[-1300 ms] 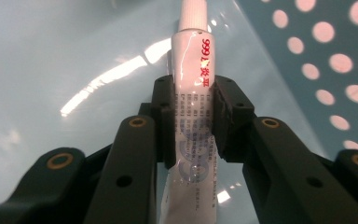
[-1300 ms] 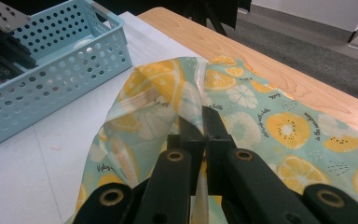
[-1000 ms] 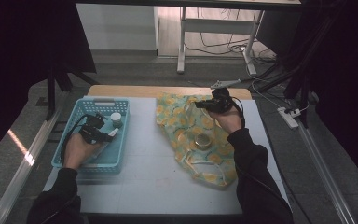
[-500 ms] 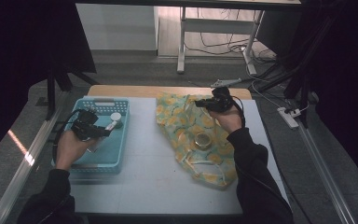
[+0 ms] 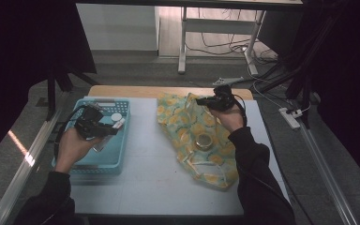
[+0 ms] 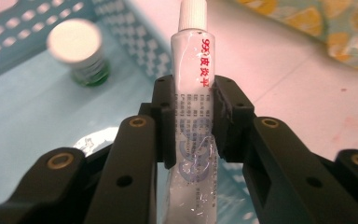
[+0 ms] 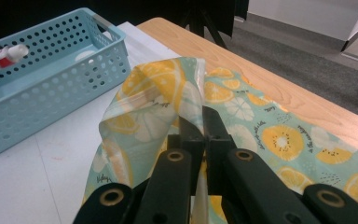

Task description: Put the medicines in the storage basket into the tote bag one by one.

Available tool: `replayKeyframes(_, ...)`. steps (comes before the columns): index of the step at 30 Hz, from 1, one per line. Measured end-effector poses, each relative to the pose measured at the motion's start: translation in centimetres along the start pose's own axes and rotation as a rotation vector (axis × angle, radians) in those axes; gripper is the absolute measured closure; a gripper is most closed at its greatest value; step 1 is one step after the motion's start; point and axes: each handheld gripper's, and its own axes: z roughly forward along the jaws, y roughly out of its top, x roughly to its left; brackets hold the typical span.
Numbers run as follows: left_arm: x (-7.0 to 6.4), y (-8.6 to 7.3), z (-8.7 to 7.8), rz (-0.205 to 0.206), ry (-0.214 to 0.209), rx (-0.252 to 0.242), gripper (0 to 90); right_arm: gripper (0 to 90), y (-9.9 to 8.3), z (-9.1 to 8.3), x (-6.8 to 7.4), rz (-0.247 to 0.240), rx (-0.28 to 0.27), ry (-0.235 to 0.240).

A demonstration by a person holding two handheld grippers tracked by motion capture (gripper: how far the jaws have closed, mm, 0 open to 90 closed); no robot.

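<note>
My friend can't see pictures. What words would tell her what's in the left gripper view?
Two black gripper fingers pinch a white tube with red writing and a white cap, held above a blue basket. A small green bottle with a white lid stands in the basket, and lemon-print fabric lies on the white table beyond.
</note>
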Motion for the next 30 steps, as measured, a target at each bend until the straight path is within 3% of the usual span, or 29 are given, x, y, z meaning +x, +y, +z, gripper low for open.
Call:
replayKeyframes(6, -3.1, 2.2, 1.1, 0.07, -0.053, 0.002, 72.4, 89.3, 0.3, -0.1, 0.2, -0.006, -0.001, 0.002)
replayKeyframes(12, -6.0, 4.3, 3.2, 0.127, -0.107, 0.025, 72.4, 89.3, 0.3, 0.0, 0.2, -0.01, 0.003, 0.002)
replayKeyframes(30, -12.6, 8.8, 9.4, 0.213, -0.211, 0.069, 72.4, 89.3, 0.4, -0.5, 0.1, -0.01, -0.006, -0.004)
